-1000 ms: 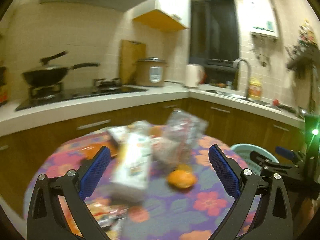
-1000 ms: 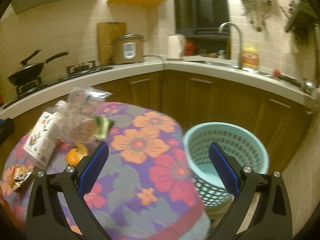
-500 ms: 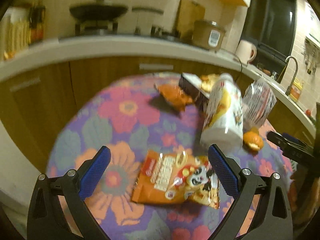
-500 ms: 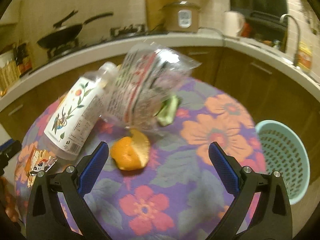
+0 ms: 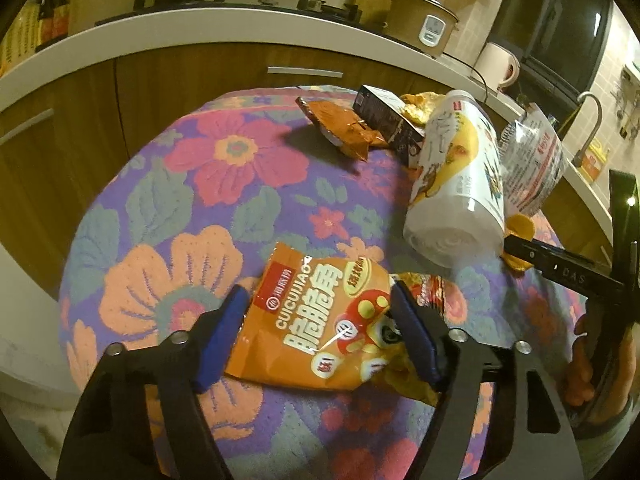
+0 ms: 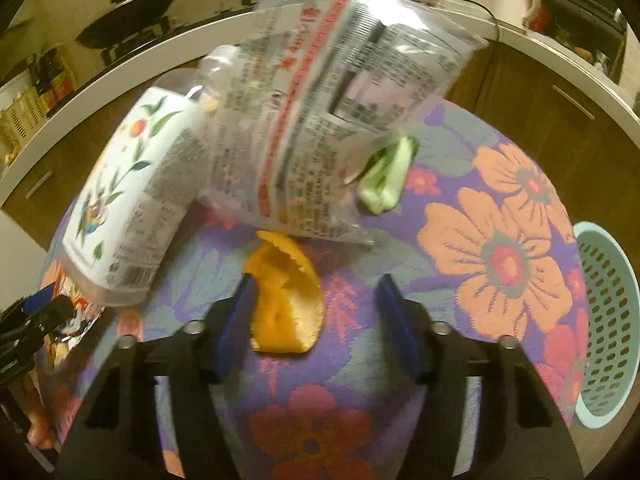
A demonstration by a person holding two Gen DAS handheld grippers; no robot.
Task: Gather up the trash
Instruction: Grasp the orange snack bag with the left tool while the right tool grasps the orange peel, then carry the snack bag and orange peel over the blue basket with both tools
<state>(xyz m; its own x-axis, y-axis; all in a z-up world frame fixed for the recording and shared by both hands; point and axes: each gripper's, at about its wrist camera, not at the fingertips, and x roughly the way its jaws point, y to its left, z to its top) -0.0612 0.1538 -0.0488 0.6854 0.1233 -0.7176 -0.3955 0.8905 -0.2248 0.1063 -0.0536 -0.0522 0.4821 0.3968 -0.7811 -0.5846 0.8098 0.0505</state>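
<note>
An orange snack bag (image 5: pixel 320 320) lies flat on the floral tablecloth (image 5: pixel 168 208). My left gripper (image 5: pixel 318 300) is open, its blue fingers either side of the bag, low over it. An orange peel (image 6: pixel 286 300) lies on the cloth between the open fingers of my right gripper (image 6: pixel 316 292). A clear printed plastic bag (image 6: pixel 320 120) and a white tissue pack (image 6: pixel 132 200) lie just beyond the peel. A green scrap (image 6: pixel 386 180) lies by the clear bag.
A light blue mesh basket (image 6: pixel 608 320) stands beside the table on the right. A brown wrapper (image 5: pixel 340 128) and a dark box (image 5: pixel 388 120) lie at the table's far side. Kitchen counter, stove and pan stand behind.
Both grippers have dropped closer to the table. The left now straddles the orange snack bag; the right has closed in on the orange peel.
</note>
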